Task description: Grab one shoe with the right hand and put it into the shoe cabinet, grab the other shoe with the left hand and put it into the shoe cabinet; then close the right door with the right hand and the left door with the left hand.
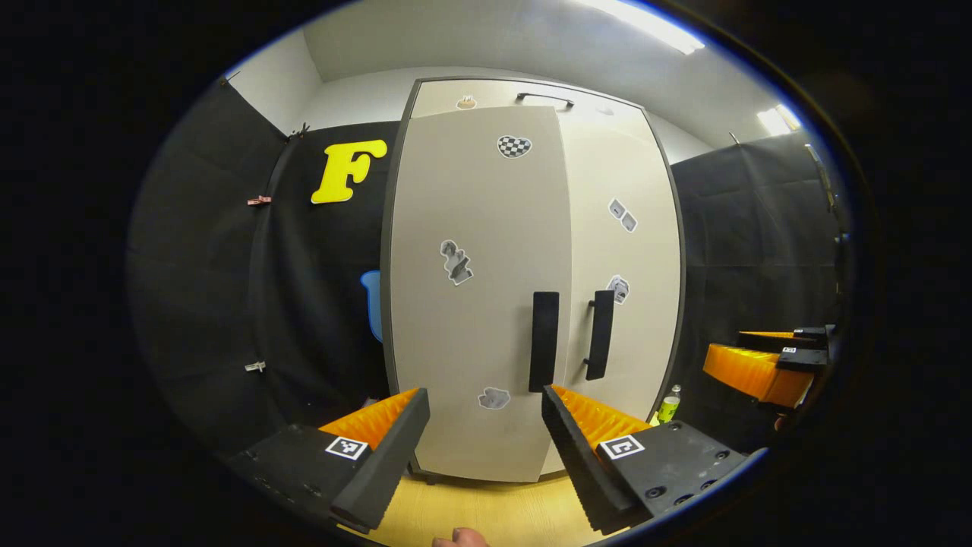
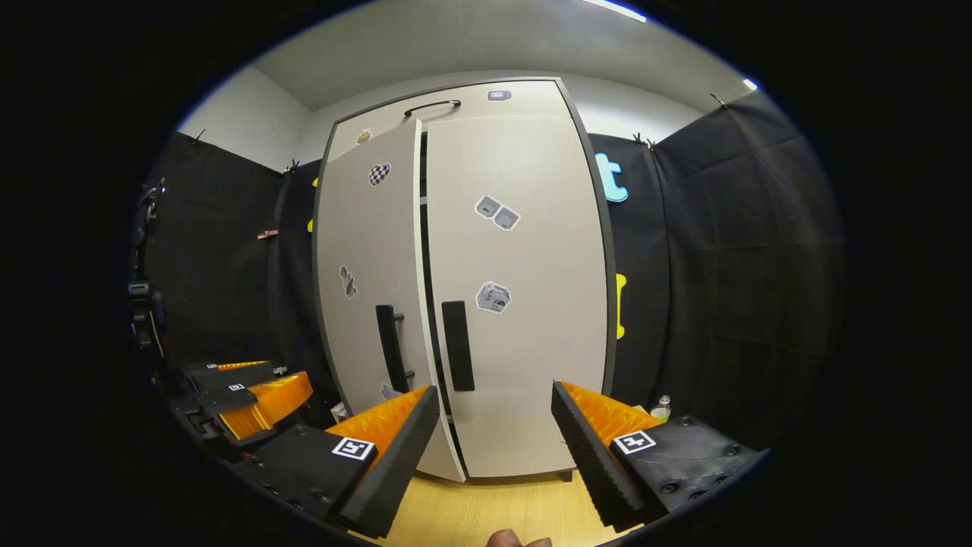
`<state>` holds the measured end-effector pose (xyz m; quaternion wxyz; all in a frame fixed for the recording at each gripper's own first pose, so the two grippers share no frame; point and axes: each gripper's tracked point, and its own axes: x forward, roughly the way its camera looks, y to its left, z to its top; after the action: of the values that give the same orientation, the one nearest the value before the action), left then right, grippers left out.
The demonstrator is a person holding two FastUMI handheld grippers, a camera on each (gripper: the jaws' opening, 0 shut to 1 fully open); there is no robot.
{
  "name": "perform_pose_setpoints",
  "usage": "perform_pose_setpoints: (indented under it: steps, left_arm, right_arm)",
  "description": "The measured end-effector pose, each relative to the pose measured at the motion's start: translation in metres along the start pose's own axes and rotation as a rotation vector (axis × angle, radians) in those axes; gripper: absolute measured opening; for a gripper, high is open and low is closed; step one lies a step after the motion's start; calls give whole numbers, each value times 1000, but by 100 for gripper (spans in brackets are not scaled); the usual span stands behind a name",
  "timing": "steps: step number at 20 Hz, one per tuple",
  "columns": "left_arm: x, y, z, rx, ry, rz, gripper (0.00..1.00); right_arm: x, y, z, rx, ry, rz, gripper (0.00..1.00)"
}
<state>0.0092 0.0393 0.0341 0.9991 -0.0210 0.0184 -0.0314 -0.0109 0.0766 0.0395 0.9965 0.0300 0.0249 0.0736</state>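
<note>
The tall beige shoe cabinet (image 1: 486,95) stands straight ahead with stickers on both doors. Its right door (image 1: 630,251) lies flush. The left door (image 1: 471,304) stands a little ajar, its free edge out in front of the right door; in the right gripper view a dark gap runs between the left door (image 2: 364,304) and the right door (image 2: 524,251). A black vertical handle (image 1: 544,340) sits near each door's inner edge. My left gripper (image 1: 484,395) is open and empty, short of the doors. My right gripper (image 2: 493,391) is open and empty too, facing the right door handle (image 2: 458,346).
Black cloth walls close in on both sides of the cabinet. A small bottle (image 1: 668,406) stands on the floor by the cabinet's right foot. Light wooden floor (image 1: 486,509) runs from me to the cabinet. The other gripper (image 1: 733,349) hovers at the right edge.
</note>
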Motion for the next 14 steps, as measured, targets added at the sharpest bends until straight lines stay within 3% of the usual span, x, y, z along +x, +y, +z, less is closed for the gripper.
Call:
perform_pose_setpoints:
  steps: [1,8,14]
  left_arm:
    - [-3,0,-2,-2,4,-3,93]
    - [-21,5,7,17,-2,-2,98]
    - [-20,10,21,20,-19,3,95]
  right_arm:
    - [-3,0,0,-4,0,-5,98]
    - [-18,-2,14,19,-19,-17,98]
    - [-15,-6,21,25,-19,-33,98]
